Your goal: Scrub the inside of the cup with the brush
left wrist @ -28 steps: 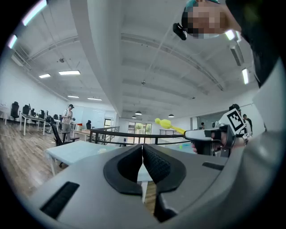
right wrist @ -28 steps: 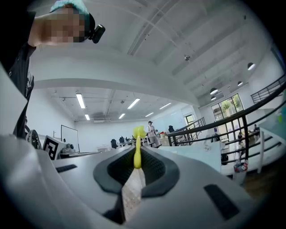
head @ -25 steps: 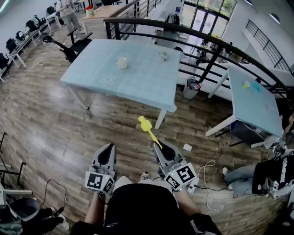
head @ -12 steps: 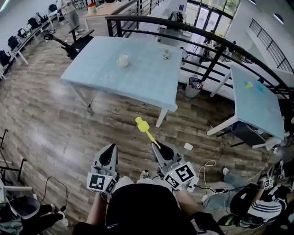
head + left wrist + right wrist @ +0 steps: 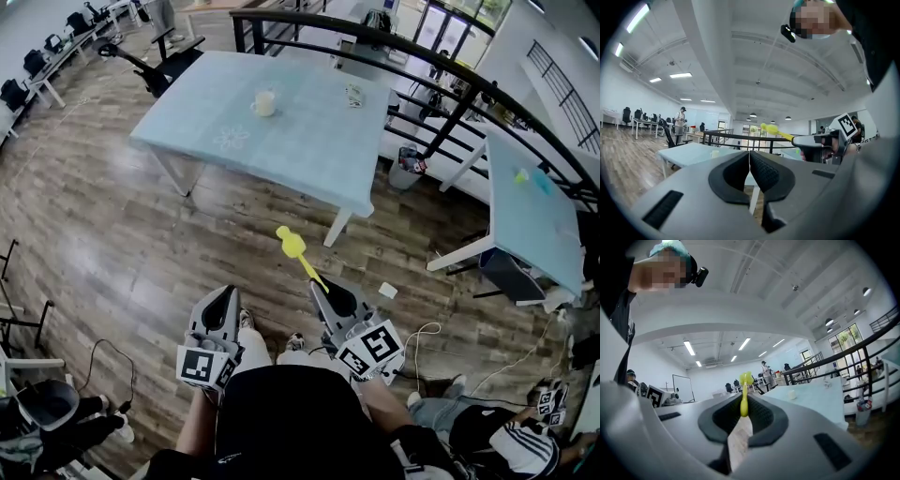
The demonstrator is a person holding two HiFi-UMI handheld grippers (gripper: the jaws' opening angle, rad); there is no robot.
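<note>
My right gripper (image 5: 325, 292) has its jaws clenched on the yellow brush (image 5: 293, 247); my left gripper (image 5: 217, 305) is closed on nothing. The cup (image 5: 265, 102) stands far off at 12 o'clock on the table (image 5: 309, 155). Unless my left steadies it, scrubbing could topple it.

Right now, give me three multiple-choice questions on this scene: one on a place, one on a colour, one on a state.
1. Where does the small white cup stand? A: on the pale blue table; B: in a sink; C: on a shelf.
2. What colour is the long-handled plastic brush? A: red; B: black; C: yellow.
3. How is the left gripper? A: wide open; B: shut, empty; C: shut on the cup.
Answers: A, the head view shows it on the tabletop; C, head and handle are yellow; B, its jaws meet with nothing between.
</note>
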